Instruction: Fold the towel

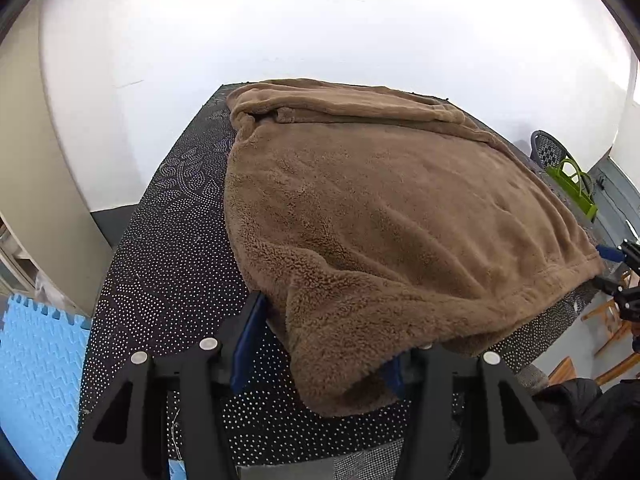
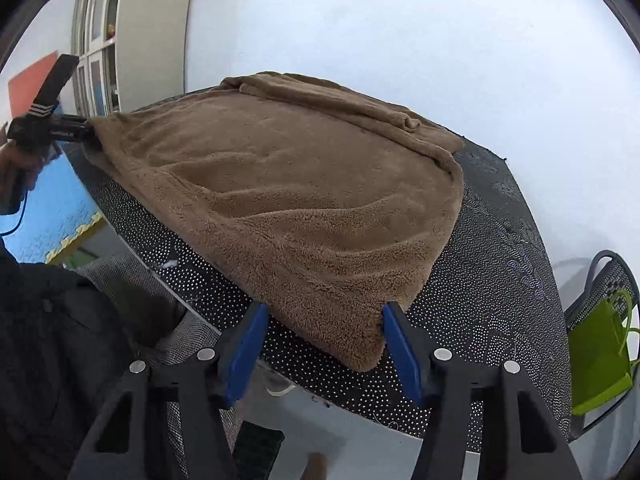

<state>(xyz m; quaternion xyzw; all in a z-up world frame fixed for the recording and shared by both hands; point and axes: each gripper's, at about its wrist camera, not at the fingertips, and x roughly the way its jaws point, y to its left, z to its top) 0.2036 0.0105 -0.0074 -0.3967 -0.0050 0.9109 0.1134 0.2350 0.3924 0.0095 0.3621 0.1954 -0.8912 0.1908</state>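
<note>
The brown towel (image 1: 392, 208) lay spread on the dotted black table (image 1: 168, 264); the left gripper (image 1: 320, 344) and right gripper (image 2: 320, 336), each half-closed, straddled its two near corners; whether the pads pinched the cloth was unclear.

- Bright, even, diffuse light; white wall (image 1: 320, 20) nearly blown out.
- Shadows soft, shallow in folds of towel (image 1: 380, 208).
- Strong fisheye bend; black vignette in the corners.
- Centre sharp; slight softness near the rim in both views.
</note>
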